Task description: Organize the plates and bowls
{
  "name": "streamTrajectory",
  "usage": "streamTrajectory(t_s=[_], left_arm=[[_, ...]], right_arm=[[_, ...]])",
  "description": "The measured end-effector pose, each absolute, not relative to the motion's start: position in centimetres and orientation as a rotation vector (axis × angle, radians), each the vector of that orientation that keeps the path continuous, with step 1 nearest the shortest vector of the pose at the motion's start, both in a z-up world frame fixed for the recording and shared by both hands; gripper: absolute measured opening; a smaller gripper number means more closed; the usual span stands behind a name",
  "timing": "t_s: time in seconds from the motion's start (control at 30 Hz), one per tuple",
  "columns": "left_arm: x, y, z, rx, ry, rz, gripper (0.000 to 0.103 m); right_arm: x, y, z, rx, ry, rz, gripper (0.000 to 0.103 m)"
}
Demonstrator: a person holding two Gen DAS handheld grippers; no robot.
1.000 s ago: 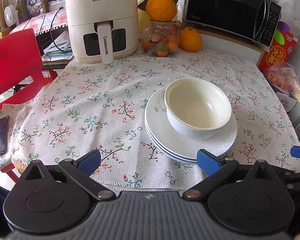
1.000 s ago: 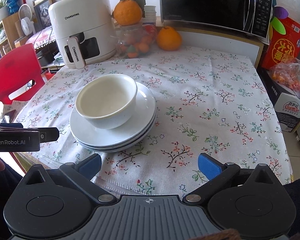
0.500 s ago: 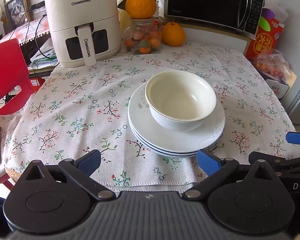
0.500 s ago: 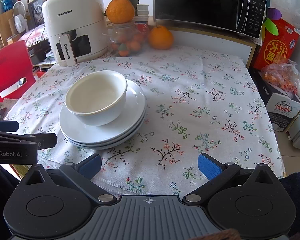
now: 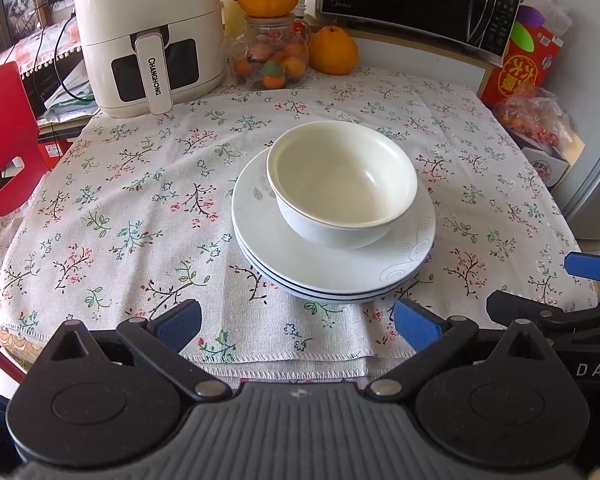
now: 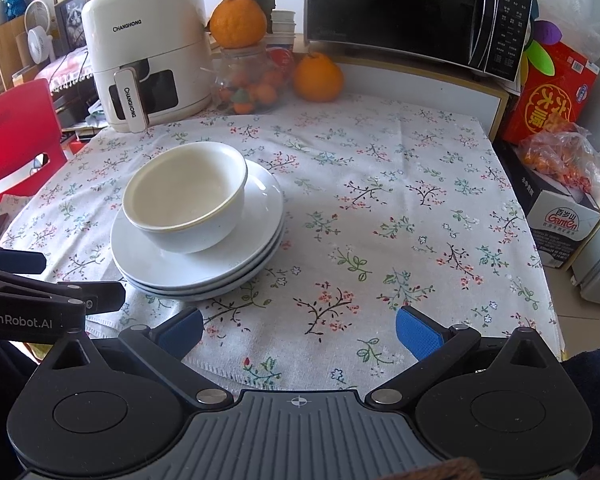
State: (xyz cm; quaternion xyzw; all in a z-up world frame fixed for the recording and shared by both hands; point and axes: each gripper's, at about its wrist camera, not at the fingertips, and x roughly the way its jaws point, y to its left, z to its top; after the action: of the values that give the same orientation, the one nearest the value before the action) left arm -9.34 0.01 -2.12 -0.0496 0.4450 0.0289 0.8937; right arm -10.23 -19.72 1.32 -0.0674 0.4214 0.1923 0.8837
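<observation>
Now bowl (image 5: 342,184) on plates (image 5: 332,264), beyond both spread, empty tongs (image 5: 298,326).

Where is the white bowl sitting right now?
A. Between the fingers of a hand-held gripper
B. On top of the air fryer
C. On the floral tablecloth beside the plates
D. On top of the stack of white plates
D: the white bowl rests upright on the top plate of the stack of white plates, and both hand-held grippers are open and empty.
</observation>
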Motion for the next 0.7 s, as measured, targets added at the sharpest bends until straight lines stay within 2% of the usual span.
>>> streamTrajectory(t_s=[0.7], left_arm=[[-8.97,-0.56,-2.5,-0.101,0.942,0.054,0.103]], right_arm=[[-9.95,-19.75,0.94,-0.136,0.891,0.396,0.103]])
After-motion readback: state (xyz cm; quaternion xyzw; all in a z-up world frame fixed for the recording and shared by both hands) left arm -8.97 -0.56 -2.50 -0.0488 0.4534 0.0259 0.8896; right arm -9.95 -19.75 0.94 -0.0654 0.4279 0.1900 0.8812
